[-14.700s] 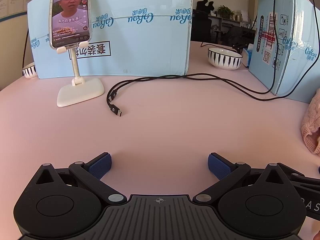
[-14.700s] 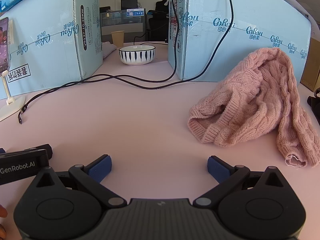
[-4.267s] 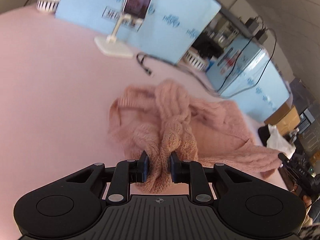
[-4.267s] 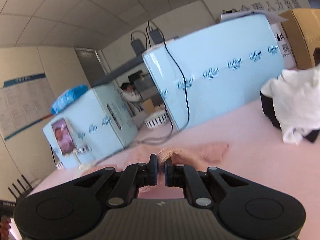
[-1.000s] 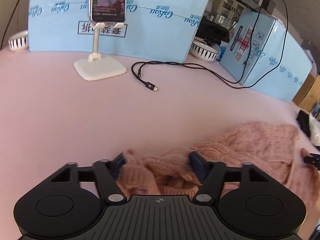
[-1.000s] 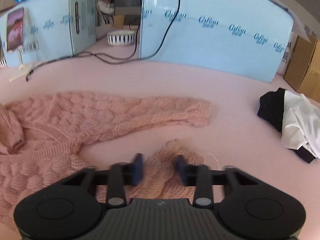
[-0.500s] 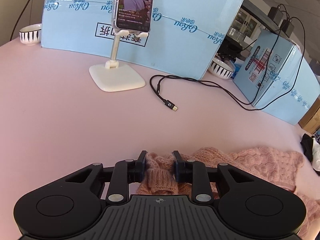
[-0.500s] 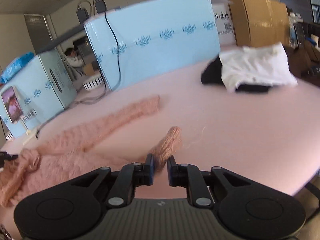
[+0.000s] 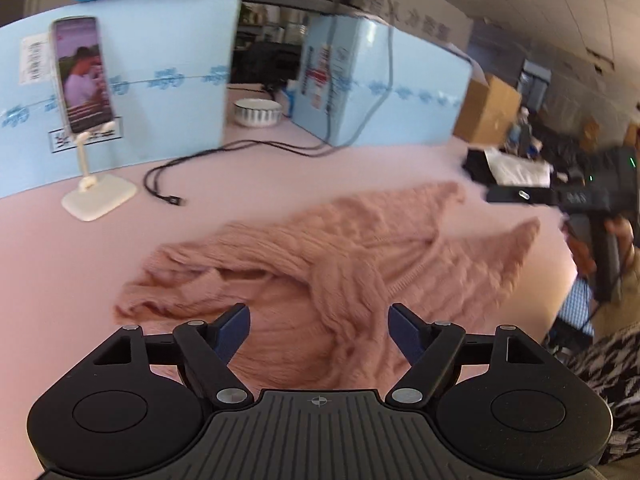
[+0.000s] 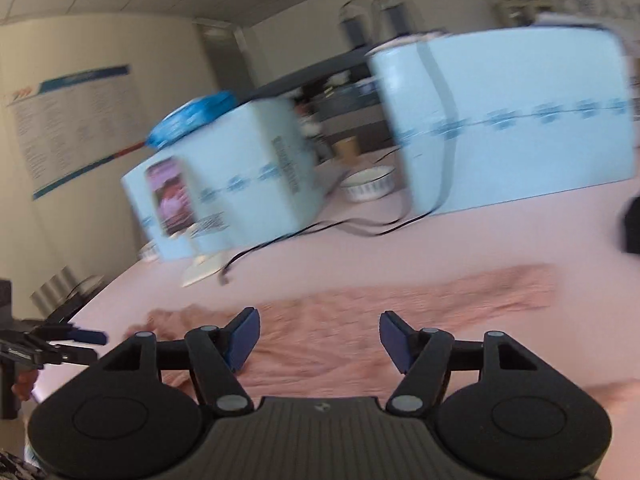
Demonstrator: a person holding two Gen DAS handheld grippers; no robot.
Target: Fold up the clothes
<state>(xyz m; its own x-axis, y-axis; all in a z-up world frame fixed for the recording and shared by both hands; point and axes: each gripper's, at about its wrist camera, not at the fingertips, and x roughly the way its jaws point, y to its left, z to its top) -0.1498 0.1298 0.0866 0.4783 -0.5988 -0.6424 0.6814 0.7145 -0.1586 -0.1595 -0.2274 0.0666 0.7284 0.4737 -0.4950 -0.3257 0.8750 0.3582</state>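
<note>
A pink cable-knit sweater (image 9: pixel 344 248) lies spread on the pink table (image 9: pixel 60 264), one sleeve reaching toward the far right. My left gripper (image 9: pixel 319 326) hovers over its near part, jaws opening, blue pads wide apart and clear of the knit. In the right wrist view the same sweater (image 10: pixel 400 312) stretches across the table with a long sleeve to the right. My right gripper (image 10: pixel 318 336) hangs above it, jaws opening, nothing pinched between the pads. Both views are motion-blurred. The right gripper's body (image 9: pixel 560 196) shows at the right edge of the left view, held by a hand.
Light blue cartons (image 9: pixel 160 80) stand along the back. A phone on a white stand (image 9: pixel 82 80), a black cable (image 9: pixel 168 196) and a striped bowl (image 9: pixel 258 112) lie before them. Dark and white clothes (image 9: pixel 508 168) sit at the far right.
Both grippers let go of the sweater and opened wide. Both lifted and swung; the sweater now lies flat beneath them.
</note>
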